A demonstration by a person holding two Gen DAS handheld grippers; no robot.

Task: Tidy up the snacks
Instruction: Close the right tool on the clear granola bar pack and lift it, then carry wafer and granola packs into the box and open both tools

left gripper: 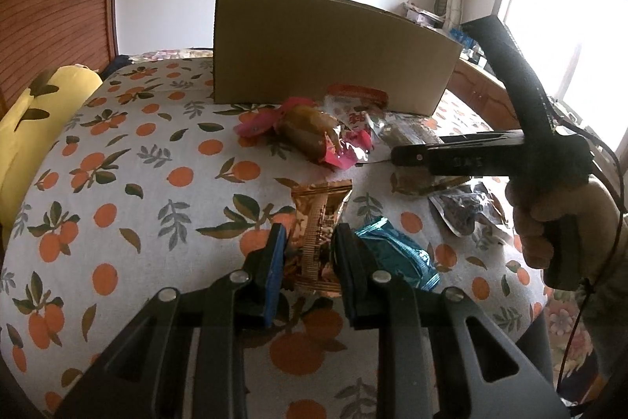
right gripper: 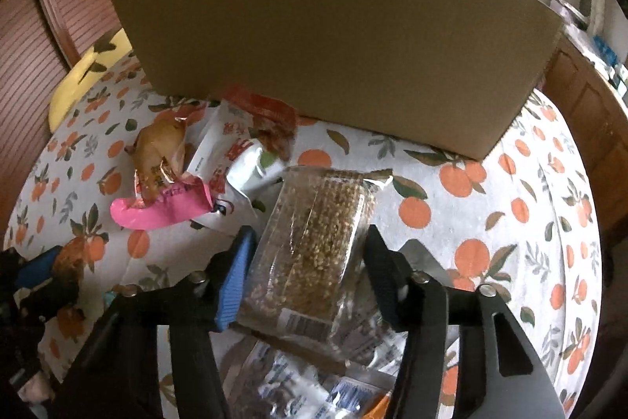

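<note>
On a table covered by a white cloth printed with oranges point(left gripper: 129, 152), the left gripper point(left gripper: 310, 242) closes its two fingers on a shiny bronze foil snack packet point(left gripper: 320, 218), the packet's upper end fanning out beyond the fingertips. A crinkled teal foil packet point(left gripper: 400, 254) lies touching the outside of the right-hand finger. Farther off, a brown pastry in pink-ended clear wrap point(left gripper: 310, 132) and a red-and-white printed pouch point(left gripper: 357, 108) sit just in front of a tall plain cardboard box point(left gripper: 322, 46). The right gripper point(right gripper: 310, 246) holds a clear-wrapped block of golden puffed-grain bars point(right gripper: 318, 234) between its blue-padded finger and its black one; both appear to press the wrapper, though glare makes the contact hard to confirm. The block points toward the cardboard box point(right gripper: 333, 38), near the pink-ended pastry point(right gripper: 161, 160) and the red-and-white pouch point(right gripper: 235, 148), with more clear packets point(right gripper: 298, 387) under the gripper
</note>
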